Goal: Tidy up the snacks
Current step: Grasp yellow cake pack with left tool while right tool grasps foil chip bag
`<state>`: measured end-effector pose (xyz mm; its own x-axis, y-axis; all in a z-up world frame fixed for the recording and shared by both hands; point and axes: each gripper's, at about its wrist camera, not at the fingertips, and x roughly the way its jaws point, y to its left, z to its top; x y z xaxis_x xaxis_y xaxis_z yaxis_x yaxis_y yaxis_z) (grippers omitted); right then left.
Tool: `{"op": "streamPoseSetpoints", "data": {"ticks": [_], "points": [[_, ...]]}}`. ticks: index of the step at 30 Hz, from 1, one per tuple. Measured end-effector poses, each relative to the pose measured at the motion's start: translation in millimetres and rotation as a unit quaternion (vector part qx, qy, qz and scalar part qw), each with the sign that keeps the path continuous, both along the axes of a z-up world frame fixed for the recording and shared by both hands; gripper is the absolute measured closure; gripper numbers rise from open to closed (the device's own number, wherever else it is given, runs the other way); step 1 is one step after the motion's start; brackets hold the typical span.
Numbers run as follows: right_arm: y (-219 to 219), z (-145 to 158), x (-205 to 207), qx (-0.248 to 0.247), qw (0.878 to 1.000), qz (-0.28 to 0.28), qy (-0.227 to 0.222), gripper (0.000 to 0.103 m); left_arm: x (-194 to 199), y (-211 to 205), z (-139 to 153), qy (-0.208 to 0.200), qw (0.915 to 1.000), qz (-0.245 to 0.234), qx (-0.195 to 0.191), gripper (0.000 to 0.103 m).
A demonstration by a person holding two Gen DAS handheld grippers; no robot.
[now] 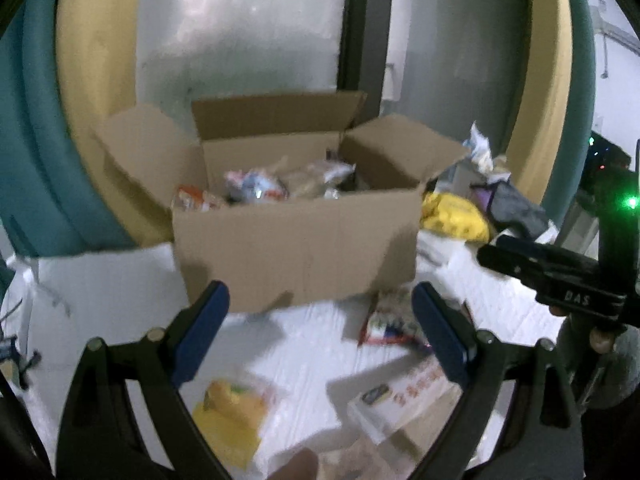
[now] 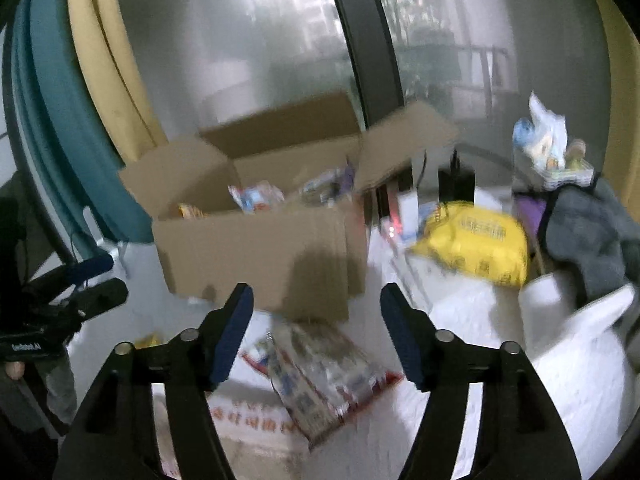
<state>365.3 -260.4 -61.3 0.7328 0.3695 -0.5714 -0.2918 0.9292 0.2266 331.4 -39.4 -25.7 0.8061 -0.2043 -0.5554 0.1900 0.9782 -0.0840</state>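
An open cardboard box (image 1: 296, 248) with several snack packets inside stands on the white table; it also shows in the right wrist view (image 2: 256, 256). My left gripper (image 1: 320, 332) is open and empty, in front of the box. Below it lie a yellow snack bag (image 1: 232, 412), a white packet with red print (image 1: 404, 400) and a red-edged snack packet (image 1: 390, 320). My right gripper (image 2: 316, 332) is open and empty, above the red-edged packet (image 2: 324, 372). The right gripper's body shows at the right of the left wrist view (image 1: 552, 276).
A large yellow bag (image 2: 476, 240) lies right of the box, with grey cloth (image 2: 588, 232) and a container of packets (image 2: 548, 148) behind it. A frosted window with a dark frame (image 2: 372, 72) stands behind the table. The other hand's gripper (image 2: 60, 300) is at left.
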Motion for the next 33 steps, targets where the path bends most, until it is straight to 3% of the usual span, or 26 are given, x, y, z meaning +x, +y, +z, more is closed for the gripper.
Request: {"op": "streamPoseSetpoints", "data": {"ticks": [6,13,18,27,29,31,33], "points": [[-9,-39,1,0.01,0.998,-0.013,0.055,0.021,-10,8,-34,0.045,0.9989,0.014,0.008,0.009],[-22,-74,-2,0.056,0.99,-0.037,0.125,0.02,-16,31,-53,0.065,0.9971,0.038,0.013,0.009],[-11,-91,6,0.061,0.985,-0.03,0.16,0.02,-12,49,-66,0.078,0.996,0.042,0.013,0.009],[13,-94,19,0.037,0.988,-0.034,0.148,0.02,-1,64,-96,0.126,0.9915,0.029,0.02,0.009],[11,-94,17,0.039,0.988,-0.038,0.146,0.025,1,64,-103,0.136,0.99,0.028,0.027,0.009],[7,-95,17,0.04,0.988,-0.043,0.146,0.041,3,64,-110,0.142,0.9887,0.028,0.039,0.009],[3,-96,15,0.046,0.987,-0.045,0.147,0.049,8,65,-120,0.156,0.9865,0.027,0.043,0.009]]}}
